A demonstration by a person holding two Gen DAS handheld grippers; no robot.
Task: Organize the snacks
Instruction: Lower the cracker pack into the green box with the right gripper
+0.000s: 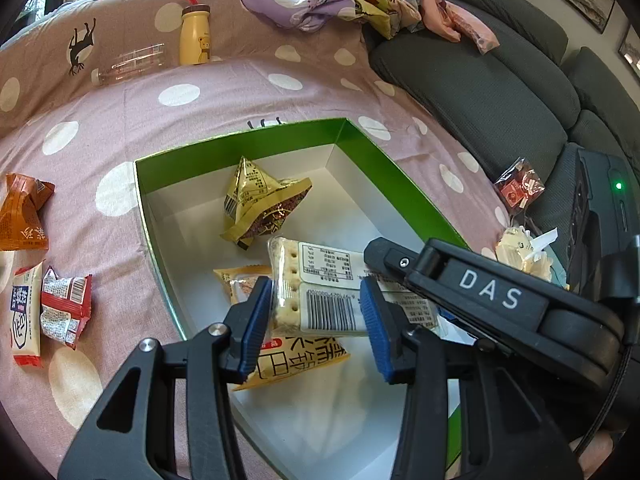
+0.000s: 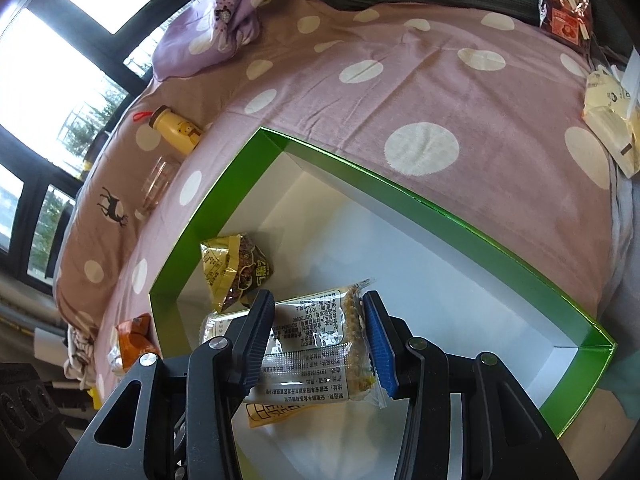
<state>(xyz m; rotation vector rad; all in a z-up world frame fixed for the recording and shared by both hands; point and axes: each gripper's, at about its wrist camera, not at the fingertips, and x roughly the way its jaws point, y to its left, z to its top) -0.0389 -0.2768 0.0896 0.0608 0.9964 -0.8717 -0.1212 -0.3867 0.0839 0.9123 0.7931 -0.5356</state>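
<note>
A green box with a white inside (image 1: 168,160) (image 2: 440,208) lies on the dotted pink bedspread. In it are a yellow triangular snack (image 1: 260,204) (image 2: 236,272) and a flat yellow packet (image 1: 296,356) (image 2: 272,412). My left gripper (image 1: 316,312) is shut on a clear packet of white crackers (image 1: 316,280), held over the box's near part. My right gripper (image 2: 318,336) is shut on a clear packet with a yellow grain bar (image 2: 316,320), also above the box floor. The two packets hang close together.
Left of the box lie an orange packet (image 1: 24,216), a red-and-white packet (image 1: 66,308) and a white bar (image 1: 26,312). A yellow bottle (image 1: 195,34) and a clear glass (image 1: 128,64) sit farther back. A grey sofa (image 1: 480,92), a red packet (image 1: 520,188) and cream packets (image 2: 612,128) are on the right.
</note>
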